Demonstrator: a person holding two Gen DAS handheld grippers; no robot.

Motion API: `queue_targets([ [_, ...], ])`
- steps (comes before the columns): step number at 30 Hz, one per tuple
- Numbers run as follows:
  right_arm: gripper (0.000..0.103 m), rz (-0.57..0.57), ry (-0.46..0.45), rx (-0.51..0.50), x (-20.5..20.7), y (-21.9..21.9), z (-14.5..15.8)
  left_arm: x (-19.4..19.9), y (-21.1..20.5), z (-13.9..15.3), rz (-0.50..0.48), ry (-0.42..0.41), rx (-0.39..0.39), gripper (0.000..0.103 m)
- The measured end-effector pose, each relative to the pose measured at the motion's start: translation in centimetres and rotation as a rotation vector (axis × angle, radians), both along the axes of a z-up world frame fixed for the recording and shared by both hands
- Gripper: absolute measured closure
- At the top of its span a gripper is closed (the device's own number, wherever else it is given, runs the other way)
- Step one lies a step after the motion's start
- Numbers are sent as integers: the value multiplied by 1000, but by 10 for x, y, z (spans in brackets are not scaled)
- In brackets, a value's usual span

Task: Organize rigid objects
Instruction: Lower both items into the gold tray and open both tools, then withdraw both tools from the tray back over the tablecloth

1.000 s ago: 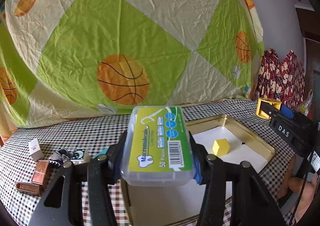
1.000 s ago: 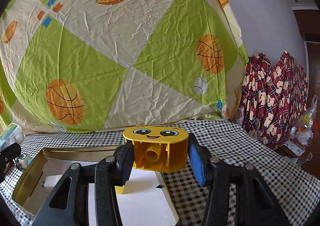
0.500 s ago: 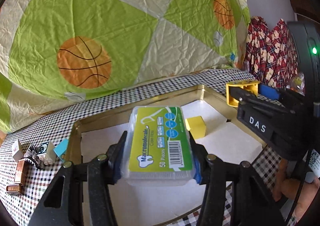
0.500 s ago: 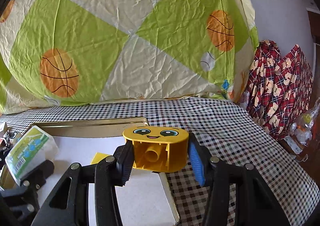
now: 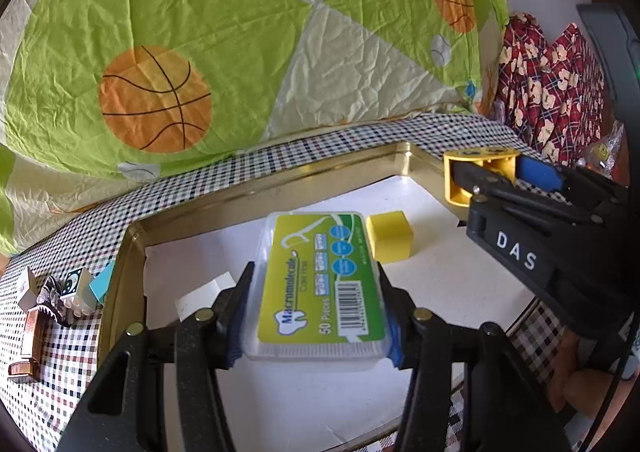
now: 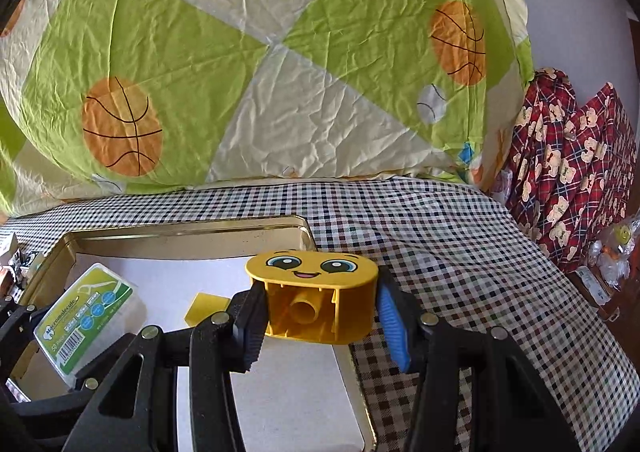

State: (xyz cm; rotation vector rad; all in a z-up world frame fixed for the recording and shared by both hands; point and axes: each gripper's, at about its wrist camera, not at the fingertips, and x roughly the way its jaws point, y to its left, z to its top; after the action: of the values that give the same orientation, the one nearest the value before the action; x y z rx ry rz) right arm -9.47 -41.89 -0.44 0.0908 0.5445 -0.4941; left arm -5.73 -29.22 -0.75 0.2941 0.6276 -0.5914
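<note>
Floss box (image 5: 320,284) sits clamped between the jaws of the left gripper (image 5: 316,316), above the white-lined gold tray (image 5: 240,192); a yellow cube (image 5: 390,237) lies on the liner just beside it, and small items (image 5: 60,292) lie left of the tray on the checked cloth (image 5: 52,364).

In the right wrist view, the right gripper (image 6: 320,316) grips a yellow face block (image 6: 316,292) above the tray's right edge.

We find the gold tray (image 5: 256,194) floor mostly open white; a yellow cube (image 5: 390,236) and white block (image 5: 206,292) obstruct it. Small clutter (image 5: 60,292) crowds the checked cloth (image 6: 440,236) left of the tray.
</note>
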Motion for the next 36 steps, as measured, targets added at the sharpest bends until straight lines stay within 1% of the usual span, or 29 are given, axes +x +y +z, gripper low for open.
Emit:
queue_targets([
  [4,51,3,7,1,1,0,-1,3,-2,-3,4,22,11,50],
  [12,51,11,18,2,3,0,-1,6,-2,-5,21,36,26,50],
  [16,51,32,33,0,6,2,-2,8,0,-6,34,45,30,49],
  [17,48,40,40,6,8,2,-3,8,0,-6,37,45,27,48],
  [18,37,39,44,8,8,3,-3,8,1,-6,43,39,25,45],
  [19,22,29,41,1,7,4,-3,7,3,-4,44,32,19,36],
  [20,18,22,24,-6,5,5,-1,5,4,-3,42,19,10,25],
  [21,16,19,-7,-11,0,5,1,2,6,0,40,0,-2,19],
  [22,15,18,-41,-15,-5,6,4,-1,8,2,39,-19,-14,7],
  [23,13,16,-67,-22,-8,7,6,-4,10,5,39,-41,-28,0],
  [24,10,11,-88,-35,-11,9,8,-7,13,8,37,-67,-44,1],
  [25,9,5,-105,-49,-13,11,9,-12,15,11,35,-103,-54,1],
  [29,9,-14,-154,-91,-18,14,15,-20,22,19,62,-231,-52,1],
  [30,9,-21,-163,-94,-20,13,15,-20,24,20,77,-247,-52,1],
  [31,9,-30,-173,-95,-21,11,16,-17,26,21,89,-248,-55,1],
  [33,9,-52,-195,-96,-25,8,17,-10,33,22,108,-220,-69,1],
  [36,9,-86,-221,-90,-30,3,18,0,45,21,162,-185,-77,1],
])
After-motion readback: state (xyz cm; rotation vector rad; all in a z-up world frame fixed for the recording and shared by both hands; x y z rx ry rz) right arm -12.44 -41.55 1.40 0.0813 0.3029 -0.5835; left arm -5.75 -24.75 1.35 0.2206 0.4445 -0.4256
